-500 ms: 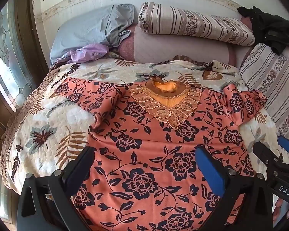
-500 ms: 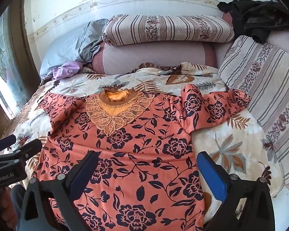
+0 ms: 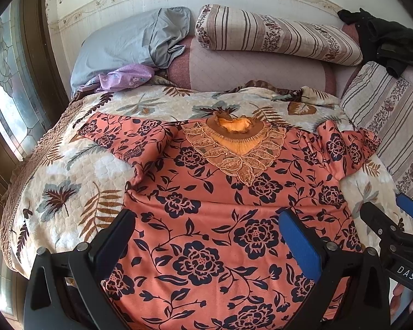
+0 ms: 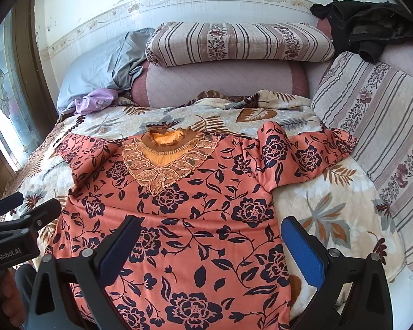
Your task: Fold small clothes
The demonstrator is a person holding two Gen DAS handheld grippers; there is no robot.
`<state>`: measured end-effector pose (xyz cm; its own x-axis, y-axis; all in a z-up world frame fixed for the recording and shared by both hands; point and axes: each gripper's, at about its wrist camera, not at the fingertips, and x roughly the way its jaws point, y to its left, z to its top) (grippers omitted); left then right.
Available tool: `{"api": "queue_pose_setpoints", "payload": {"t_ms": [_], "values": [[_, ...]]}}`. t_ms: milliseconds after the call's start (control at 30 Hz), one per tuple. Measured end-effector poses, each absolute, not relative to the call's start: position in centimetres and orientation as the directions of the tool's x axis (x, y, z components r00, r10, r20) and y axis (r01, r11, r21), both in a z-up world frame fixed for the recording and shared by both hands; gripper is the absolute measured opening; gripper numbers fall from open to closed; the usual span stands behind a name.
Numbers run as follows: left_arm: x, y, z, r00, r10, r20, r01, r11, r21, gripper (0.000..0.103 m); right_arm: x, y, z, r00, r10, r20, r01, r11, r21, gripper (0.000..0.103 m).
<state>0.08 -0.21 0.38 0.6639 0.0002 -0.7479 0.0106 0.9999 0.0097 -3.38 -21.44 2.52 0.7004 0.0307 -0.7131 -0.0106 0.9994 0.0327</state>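
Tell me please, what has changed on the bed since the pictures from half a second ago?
Nothing has visibly changed. The orange floral blouse lies spread flat on the bedspread as before, and the left gripper and right gripper hang open above it, holding nothing.

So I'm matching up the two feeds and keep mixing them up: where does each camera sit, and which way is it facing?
Left wrist view: sits on the left gripper, aimed down over the orange floral blouse towards the striped pillows; its own open fingers and the right gripper at the right edge show.
Right wrist view: sits on the right gripper, further right over the blouse's edge; its own open fingers and the left gripper at the left edge show.
Both share the blouse, the leaf-print quilt and the pillows.
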Motion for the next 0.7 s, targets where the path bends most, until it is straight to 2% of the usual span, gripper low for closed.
{"api": "queue_pose_setpoints", "payload": {"t_ms": [700], "values": [[0.25, -0.25, 0.49, 0.662, -0.005, -0.749, 0.013, 1.000, 0.005, 0.103, -3.28, -21.56, 2.58, 0.698, 0.031, -0.715, -0.013, 0.999, 0.031, 0.103]]}}
